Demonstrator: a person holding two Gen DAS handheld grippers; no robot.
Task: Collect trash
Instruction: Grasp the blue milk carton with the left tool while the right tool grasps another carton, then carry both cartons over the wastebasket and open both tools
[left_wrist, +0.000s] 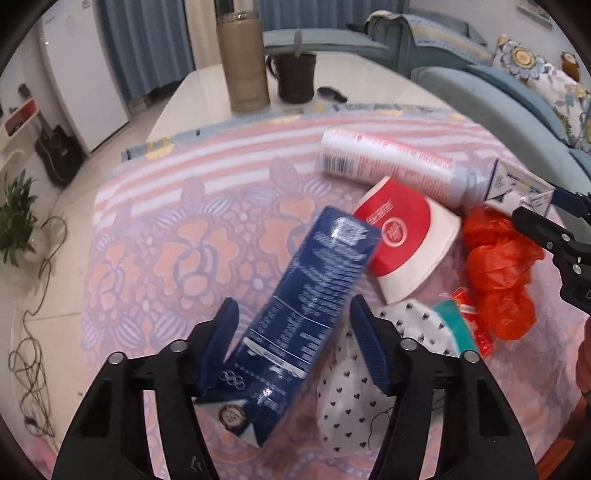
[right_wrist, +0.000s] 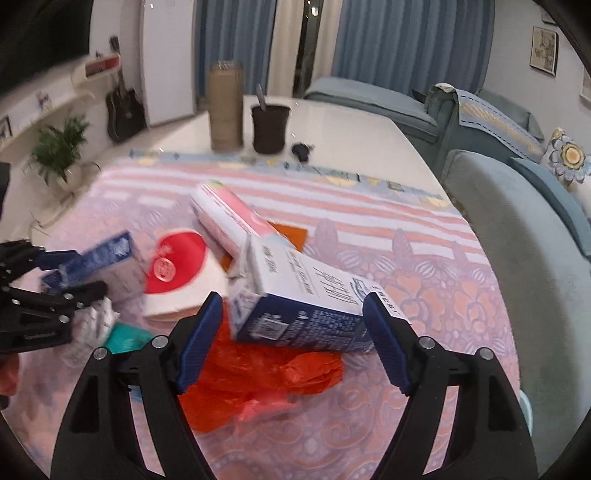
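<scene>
Trash pile sits on a pink floral cloth over a white table.

Left gripper: jaws apart, straddling a dark blue carton. Carton is long, glossy, white print down its face, a round gold seal near the low end, lying flat and pointing toward 1 o'clock. Left pad looks to be against the carton's lower edge; right pad stands clear of it. Not clamped.

Right gripper: jaws wide, open. A white-and-blue carton lies between the pads, torn open at the 9 o'clock end, handwriting-style print on top. Contact at the pads: cannot tell, blurred.

Rest of the pile, left wrist view:
- red-and-white paper cup, crushed, on its side, at 2 o'clock off the dark blue carton, touching it
- white spray can with red text, lying flat at 1 o'clock
- orange plastic bag, crumpled, at 3 o'clock
- white wrapper with black hearts, beside the right pad
- teal scrap between the wrapper and the bag

At 12 o'clock, off the cloth: tan flask, dark mug.
</scene>
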